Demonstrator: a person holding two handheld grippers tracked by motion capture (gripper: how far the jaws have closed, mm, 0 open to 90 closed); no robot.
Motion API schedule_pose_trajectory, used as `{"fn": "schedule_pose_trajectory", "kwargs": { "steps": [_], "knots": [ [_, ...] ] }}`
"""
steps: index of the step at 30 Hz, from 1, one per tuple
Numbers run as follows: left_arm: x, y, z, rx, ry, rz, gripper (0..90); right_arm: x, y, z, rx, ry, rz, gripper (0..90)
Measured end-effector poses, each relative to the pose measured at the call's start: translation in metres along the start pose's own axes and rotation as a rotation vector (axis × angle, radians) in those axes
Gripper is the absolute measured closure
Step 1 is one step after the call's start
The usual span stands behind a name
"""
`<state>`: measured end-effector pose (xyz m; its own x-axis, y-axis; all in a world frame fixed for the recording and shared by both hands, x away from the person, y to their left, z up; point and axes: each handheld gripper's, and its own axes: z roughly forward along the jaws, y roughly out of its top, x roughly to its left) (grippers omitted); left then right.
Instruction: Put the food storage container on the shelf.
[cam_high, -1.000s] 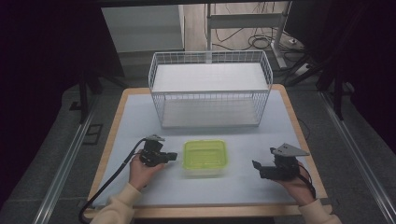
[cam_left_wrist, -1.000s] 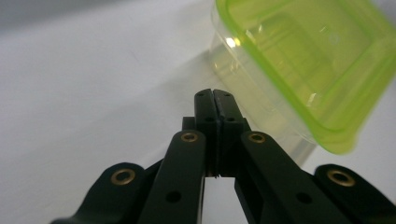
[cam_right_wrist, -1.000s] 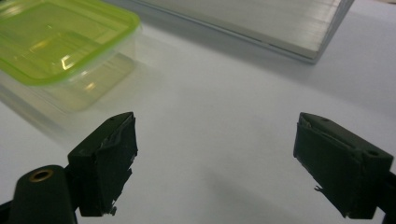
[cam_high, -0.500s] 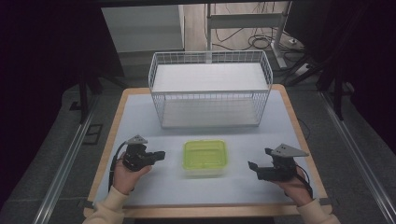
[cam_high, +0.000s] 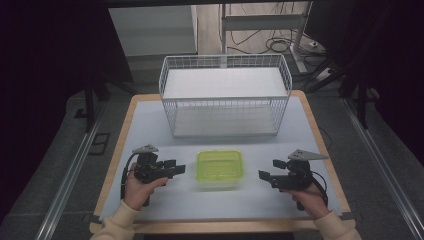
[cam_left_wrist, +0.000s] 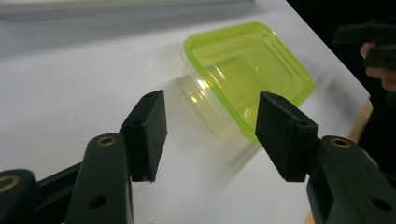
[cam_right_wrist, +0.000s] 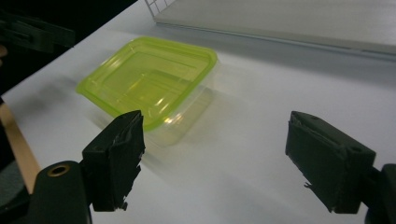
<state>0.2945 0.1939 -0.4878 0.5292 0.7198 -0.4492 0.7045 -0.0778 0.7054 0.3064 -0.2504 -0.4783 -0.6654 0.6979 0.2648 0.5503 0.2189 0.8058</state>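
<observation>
The box (cam_high: 219, 168) is set on the surface (cam_high: 150, 125), untouched. The left tool (cam_high: 176, 169), jaws just opened, and the right tool (cam_high: 265, 175), jaws apart and narrowing, are held empty beside it.

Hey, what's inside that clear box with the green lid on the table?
The box has its green lid on. Through the lid and the clear wall nothing shows inside, though glare blurs part of the bottom.
</observation>
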Motion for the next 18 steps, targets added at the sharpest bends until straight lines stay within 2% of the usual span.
{"fn": "schedule_pose_trajectory", "kwargs": {
  "steps": [1,3,4,5,7,12,18],
  "knots": [
    [0.000,0.002,0.001,-0.007,-0.011,-0.014,42.5,0.001,0.004,0.003,0.012,0.013,0.023,20.4],
    [0.000,0.004,0.001,-0.013,-0.024,-0.027,41.9,0.003,0.009,0.007,0.020,0.019,0.033,22.6],
    [0.000,0.005,0.003,-0.013,-0.039,-0.046,41.9,0.003,0.009,0.007,0.020,0.019,0.033,22.6],
    [-0.001,0.007,0.008,0.000,-0.058,-0.060,41.4,0.004,0.015,0.012,0.028,0.042,0.041,25.9],
    [-0.002,0.009,0.015,0.018,-0.070,-0.064,41.4,0.008,0.020,0.019,0.047,0.055,0.050,27.1],
    [-0.003,0.012,0.027,0.033,-0.078,-0.077,43.1,0.012,0.030,0.036,0.079,0.071,0.060,29.1],
    [-0.001,0.018,0.039,0.047,-0.076,-0.091,44.5,0.004,0.039,0.059,0.094,0.072,0.123,32.2]
  ]
}}
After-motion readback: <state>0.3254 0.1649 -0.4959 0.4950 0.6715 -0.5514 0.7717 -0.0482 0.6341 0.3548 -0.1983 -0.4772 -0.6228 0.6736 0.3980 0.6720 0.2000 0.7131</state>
